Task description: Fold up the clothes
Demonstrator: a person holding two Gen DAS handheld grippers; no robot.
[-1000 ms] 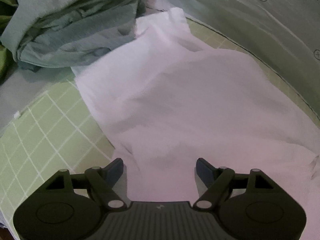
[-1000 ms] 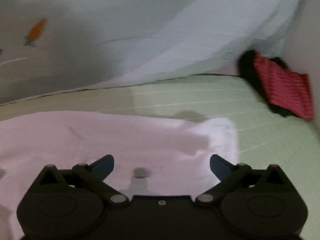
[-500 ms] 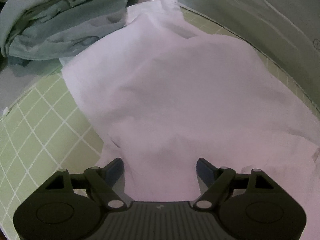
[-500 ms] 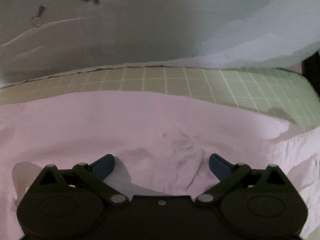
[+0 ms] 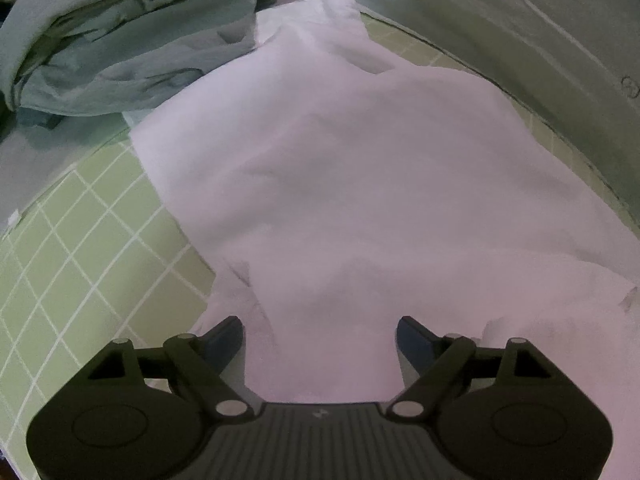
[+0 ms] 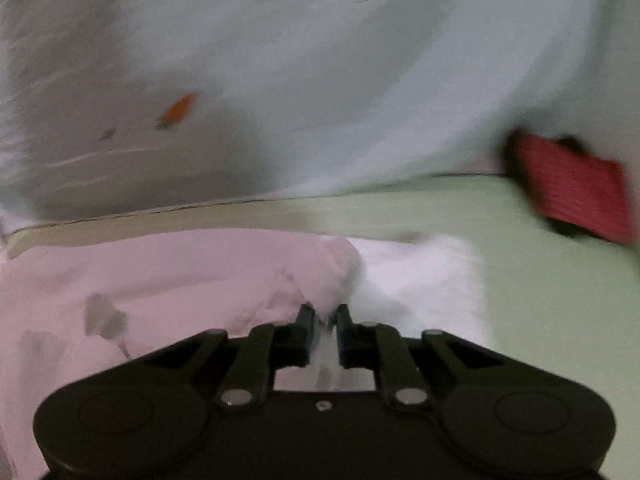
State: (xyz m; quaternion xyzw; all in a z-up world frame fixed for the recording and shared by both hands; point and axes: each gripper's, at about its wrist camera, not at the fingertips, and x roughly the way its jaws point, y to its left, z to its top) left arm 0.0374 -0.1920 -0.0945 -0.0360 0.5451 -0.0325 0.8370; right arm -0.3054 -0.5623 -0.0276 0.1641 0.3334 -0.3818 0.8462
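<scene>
Left wrist view: left gripper (image 5: 319,334) released, jaws spread wide, blue pads on either side of a raised ridge of the pale pink garment (image 5: 360,184). Garment spread straight ahead and away to the right, lying flat on a green checked sheet (image 5: 80,272) that shows bare to the left of the jaws. Far ahead and to the left, a crumpled grey-green heap (image 5: 120,40), its lower edge touching or overlapping the garment's far left corner. To the far right, a pale printed cloth (image 5: 540,40) rising along the sheet's edge. Right wrist view, blurred: right gripper (image 6: 323,320) clenched on a fold of the garment (image 6: 180,272), fabric bunched and pulled up between the nearly closed jaws, a thin strip of it visible in the gap. Pink cloth mostly to the left of the jaws, a whiter part of it just to the right. Bare green sheet (image 6: 540,300) further right. Ahead and far to the right, a red ribbed item (image 6: 576,192) with dark edging, well apart from the garment. Ahead, the pale cloth (image 6: 320,80) with a small orange carrot print (image 6: 178,109).
</scene>
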